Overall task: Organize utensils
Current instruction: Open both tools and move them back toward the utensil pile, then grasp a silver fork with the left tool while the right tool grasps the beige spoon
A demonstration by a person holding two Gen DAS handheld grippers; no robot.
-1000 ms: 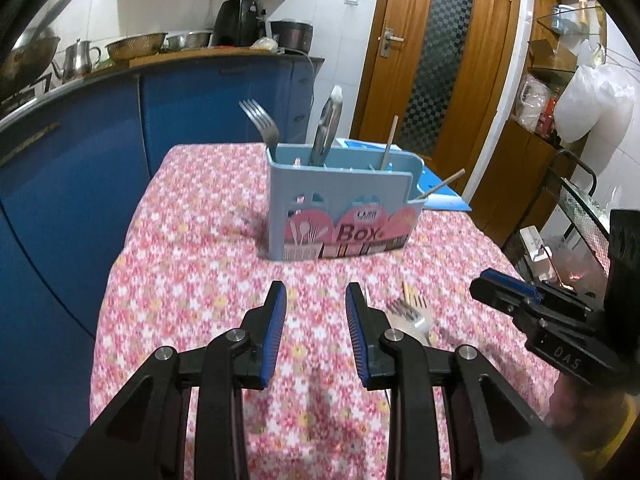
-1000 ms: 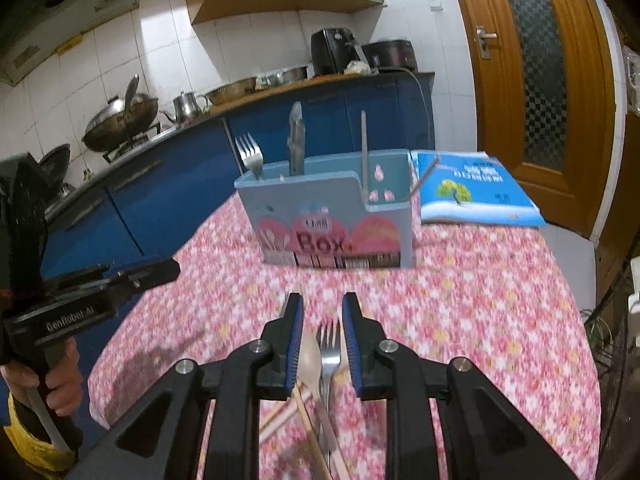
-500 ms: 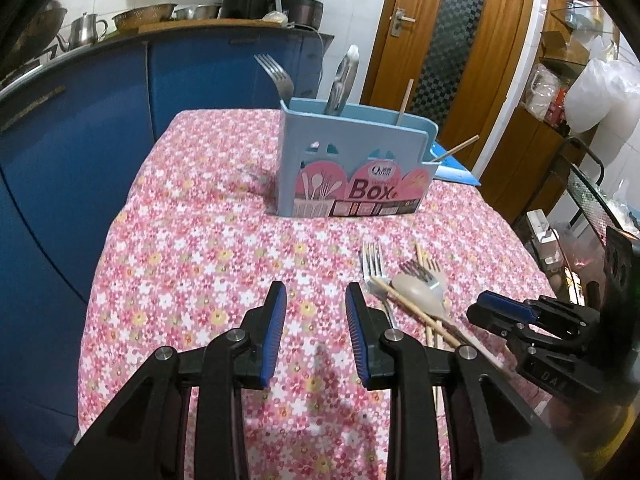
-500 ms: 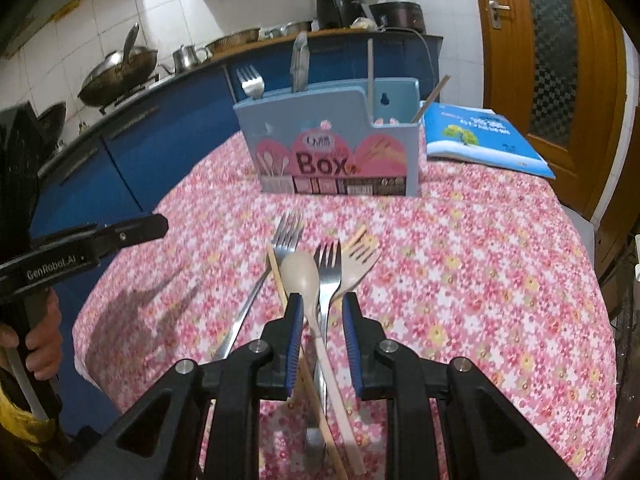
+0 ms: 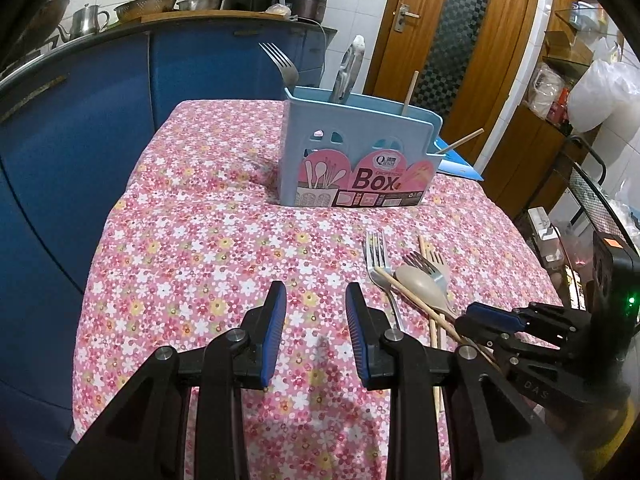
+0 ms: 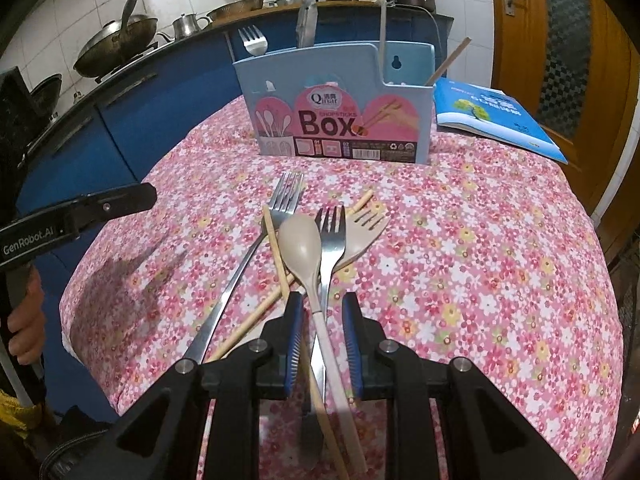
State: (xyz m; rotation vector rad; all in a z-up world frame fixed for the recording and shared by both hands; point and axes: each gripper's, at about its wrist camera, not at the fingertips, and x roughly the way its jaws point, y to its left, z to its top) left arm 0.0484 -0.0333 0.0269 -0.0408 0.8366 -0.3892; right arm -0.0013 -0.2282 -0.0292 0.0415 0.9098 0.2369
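Spoon (image 6: 301, 240) lengthwise, bowl toward box (image 6: 336, 108), handle between parted right gripper (image 6: 322, 330) jaws

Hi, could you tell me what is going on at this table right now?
A person is sorting cutlery with a hand-held gripper in each hand. The right gripper is open, straddling the handles of a beige spoon and a fork in a loose pile on the flowered tablecloth; nothing is gripped yet. The left gripper hangs open and empty beside the pile. The blue utensil box behind already holds a fork, tongs and chopsticks.
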